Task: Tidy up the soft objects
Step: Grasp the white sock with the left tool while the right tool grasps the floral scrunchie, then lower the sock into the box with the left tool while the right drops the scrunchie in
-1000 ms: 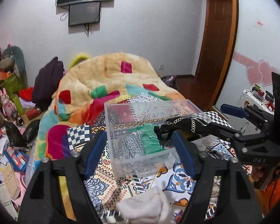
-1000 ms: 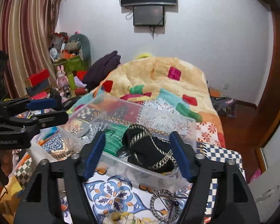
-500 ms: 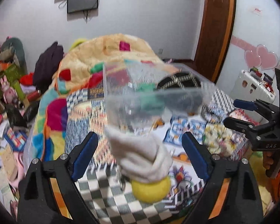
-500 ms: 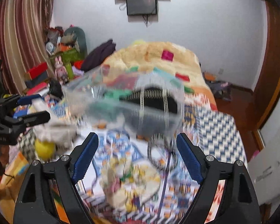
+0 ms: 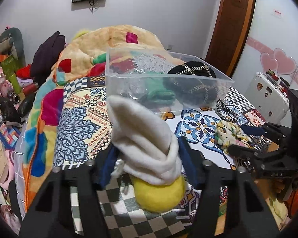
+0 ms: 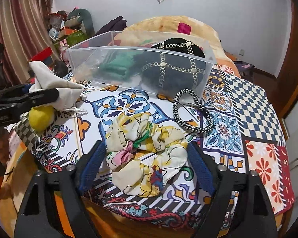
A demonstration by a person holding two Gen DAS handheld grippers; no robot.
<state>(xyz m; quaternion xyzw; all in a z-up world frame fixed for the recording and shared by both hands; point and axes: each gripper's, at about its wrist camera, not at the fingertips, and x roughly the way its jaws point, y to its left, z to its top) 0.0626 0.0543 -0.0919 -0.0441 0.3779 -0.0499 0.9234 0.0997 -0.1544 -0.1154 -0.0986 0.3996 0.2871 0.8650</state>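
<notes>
We have the left gripper [image 5: 147, 154] pinching the white pouch [image 5: 143, 138], its fingers pressed on the cloth just above the yellow ball [image 5: 159, 192]. The right gripper [image 6: 145, 166] stands spread, its fingers flanking the floral scrunchie [image 6: 145, 154], which lies on the patterned cloth [image 6: 248, 103]. The clear bin [image 6: 141, 67] sits ahead of both tongs. To do this step well, we judge that we close squarely on the scrunchie's bulk, then lift clear of the bin's near wall before release.
</notes>
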